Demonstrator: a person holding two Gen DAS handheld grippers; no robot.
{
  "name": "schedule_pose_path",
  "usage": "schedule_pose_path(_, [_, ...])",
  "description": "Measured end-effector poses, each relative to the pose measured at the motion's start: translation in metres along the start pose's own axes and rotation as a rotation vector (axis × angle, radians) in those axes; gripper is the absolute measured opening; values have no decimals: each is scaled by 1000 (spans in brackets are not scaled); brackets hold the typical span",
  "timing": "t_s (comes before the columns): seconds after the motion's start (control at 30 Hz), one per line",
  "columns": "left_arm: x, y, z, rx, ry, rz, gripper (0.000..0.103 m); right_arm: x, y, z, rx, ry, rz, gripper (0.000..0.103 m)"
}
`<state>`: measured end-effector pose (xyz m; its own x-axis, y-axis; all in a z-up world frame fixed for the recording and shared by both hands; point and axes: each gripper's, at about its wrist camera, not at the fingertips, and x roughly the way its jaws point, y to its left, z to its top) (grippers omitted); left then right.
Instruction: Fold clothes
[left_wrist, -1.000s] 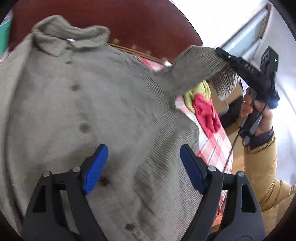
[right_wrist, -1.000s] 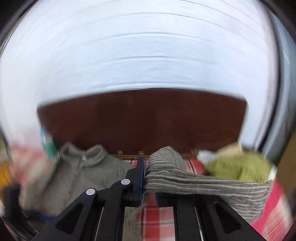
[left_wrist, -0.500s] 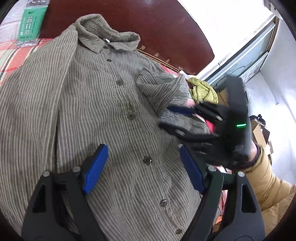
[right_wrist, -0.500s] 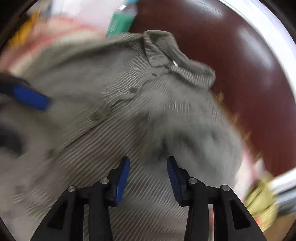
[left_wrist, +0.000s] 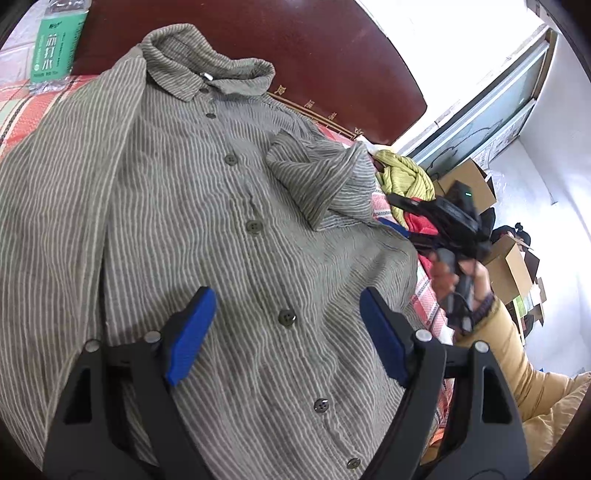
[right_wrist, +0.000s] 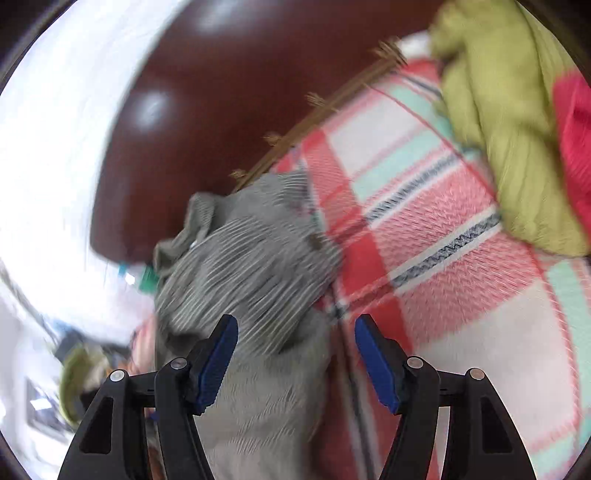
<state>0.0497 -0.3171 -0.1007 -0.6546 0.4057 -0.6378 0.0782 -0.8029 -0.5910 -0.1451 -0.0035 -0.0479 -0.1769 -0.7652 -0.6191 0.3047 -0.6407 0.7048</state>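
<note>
A grey-green striped button shirt (left_wrist: 192, 206) lies front up on the plaid bed cover (left_wrist: 22, 110), collar toward the headboard. Its right sleeve (left_wrist: 321, 181) lies folded across the chest. My left gripper (left_wrist: 286, 332) hovers open over the lower button row, nothing between its blue pads. My right gripper (left_wrist: 406, 221) is at the shirt's right edge, its jaws opening. In the blurred right wrist view the right gripper (right_wrist: 295, 354) hangs over the shirt's edge (right_wrist: 255, 273) and the plaid cover (right_wrist: 461, 295), pads pressing on nothing.
A dark red wooden headboard (left_wrist: 314, 48) stands behind the collar. A green-labelled water bottle (left_wrist: 55, 48) lies at the top left. A yellow-green garment (left_wrist: 406, 173) and a red one (left_wrist: 421, 225) are piled at the right. Cardboard boxes (left_wrist: 509, 266) stand beyond the bed.
The right gripper carried the sleeve over onto the chest, let it go, opened, and drew back down to the shirt's right edge. The left gripper stayed open and shifted slightly over the button row.
</note>
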Motion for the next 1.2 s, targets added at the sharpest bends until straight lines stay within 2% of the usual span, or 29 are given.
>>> schedule_pose_path(0.07, [1,1,0,-6,5,9,81,10,3,5,-23,-4,17,66])
schedule_pose_path(0.1, [1,2,0,-9,8,13,81,13,8,7,-50,-8,25,59])
schedule_pose_path(0.13, [2,2,0,-11,11,16,81,16,13,9,-76,-11,28,31])
schedule_pose_path(0.17, [2,3,0,-13,15,20,81,19,20,11,-106,-10,15,12])
schedule_pose_path(0.27, [2,3,2,-12,12,15,81,22,43,17,-229,-25,-38,8])
schedule_pose_path(0.33, [0,3,3,-12,5,3,81,17,67,21,-337,-57,-80,7])
schedule_pose_path(0.43, [-2,5,4,-17,-4,-7,81,0,122,20,-553,-122,-126,7])
schedule_pose_path(0.5, [-4,7,4,-23,-11,-12,81,1,158,15,-688,-136,-147,7])
schedule_pose_path(0.6, [-8,9,4,-34,-21,-22,81,17,212,0,-904,-119,-167,7])
schedule_pose_path(0.7, [-13,11,3,-41,-34,-23,81,34,248,-19,-1052,-91,-127,7])
schedule_pose_path(0.77, [-16,12,2,-46,-40,-24,81,54,255,-23,-1078,-75,-206,9])
schedule_pose_path(0.83, [-19,13,2,-50,-46,-22,81,74,256,-23,-1076,-63,-312,19])
schedule_pose_path(0.87, [-21,14,2,-50,-50,-20,81,78,254,-25,-1065,-54,-333,20])
schedule_pose_path(0.93, [-23,17,2,-49,-58,-14,81,75,251,-36,-1075,-49,-313,24])
schedule_pose_path(1.03, [-27,28,5,-76,-73,0,81,71,255,-66,-1142,-18,-278,46])
schedule_pose_path(1.1, [-33,36,8,-105,-100,23,81,76,261,-87,-1192,20,-232,48])
schedule_pose_path(1.2, [-47,50,12,-143,-144,50,81,100,271,-116,-1274,84,-218,48])
